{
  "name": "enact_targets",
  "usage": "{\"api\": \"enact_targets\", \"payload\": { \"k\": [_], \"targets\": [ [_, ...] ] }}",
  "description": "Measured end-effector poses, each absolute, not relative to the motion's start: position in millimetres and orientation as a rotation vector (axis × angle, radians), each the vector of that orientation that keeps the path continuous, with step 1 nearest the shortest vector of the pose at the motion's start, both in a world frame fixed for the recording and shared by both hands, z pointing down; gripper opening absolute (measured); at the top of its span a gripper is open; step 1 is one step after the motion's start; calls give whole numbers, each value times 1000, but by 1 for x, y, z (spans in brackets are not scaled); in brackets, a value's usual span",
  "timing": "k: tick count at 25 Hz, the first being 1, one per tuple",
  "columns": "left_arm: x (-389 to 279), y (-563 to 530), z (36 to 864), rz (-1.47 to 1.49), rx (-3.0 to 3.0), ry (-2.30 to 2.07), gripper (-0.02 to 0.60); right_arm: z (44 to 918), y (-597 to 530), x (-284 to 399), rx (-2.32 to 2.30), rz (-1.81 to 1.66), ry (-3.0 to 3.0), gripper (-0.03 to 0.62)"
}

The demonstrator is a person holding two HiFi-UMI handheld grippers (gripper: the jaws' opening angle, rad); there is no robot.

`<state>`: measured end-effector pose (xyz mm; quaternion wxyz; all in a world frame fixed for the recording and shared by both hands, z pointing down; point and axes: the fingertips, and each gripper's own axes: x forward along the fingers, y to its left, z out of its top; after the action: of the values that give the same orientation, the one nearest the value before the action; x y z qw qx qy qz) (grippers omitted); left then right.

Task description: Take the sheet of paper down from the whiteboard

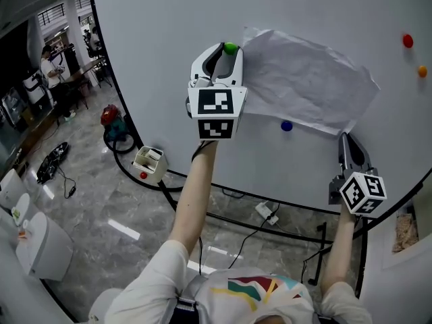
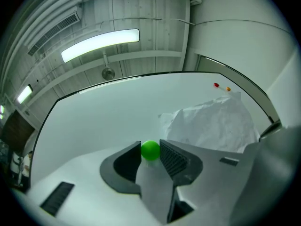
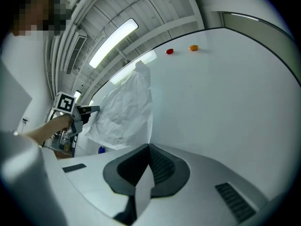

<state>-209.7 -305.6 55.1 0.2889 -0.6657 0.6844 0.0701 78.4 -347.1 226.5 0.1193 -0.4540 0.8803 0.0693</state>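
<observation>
Both arms up at the whiteboard, a big white panel in a black frame leaning over grey marble floor. Left hand-held gripper is grasping a green magnet at the top left corner of the sheet of paper. Right hand-held gripper is clenched on the sheet's lower right corner. The sheet is crumpled, on the board's upper middle, bulging off it. A blue magnet sits just under its bottom edge. A red magnet and an orange magnet are well apart at the right edge. Below the board are a power strip with cables, a beige box, and a red canister. Far left: desks and a person. Strip light overhead.
</observation>
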Motion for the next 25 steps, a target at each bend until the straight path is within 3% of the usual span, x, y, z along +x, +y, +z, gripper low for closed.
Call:
{"api": "enact_targets", "payload": {
  "k": [13, 25],
  "targets": [
    [-184, -267, 64, 269, -1774, 1757, 170, 228, -321, 106, -1320, 183, 2597, 14],
    [-120, -227, 46, 250, -1754, 1698, 170, 231, -267, 138, -1230, 186, 2670, 14]
  ]
}}
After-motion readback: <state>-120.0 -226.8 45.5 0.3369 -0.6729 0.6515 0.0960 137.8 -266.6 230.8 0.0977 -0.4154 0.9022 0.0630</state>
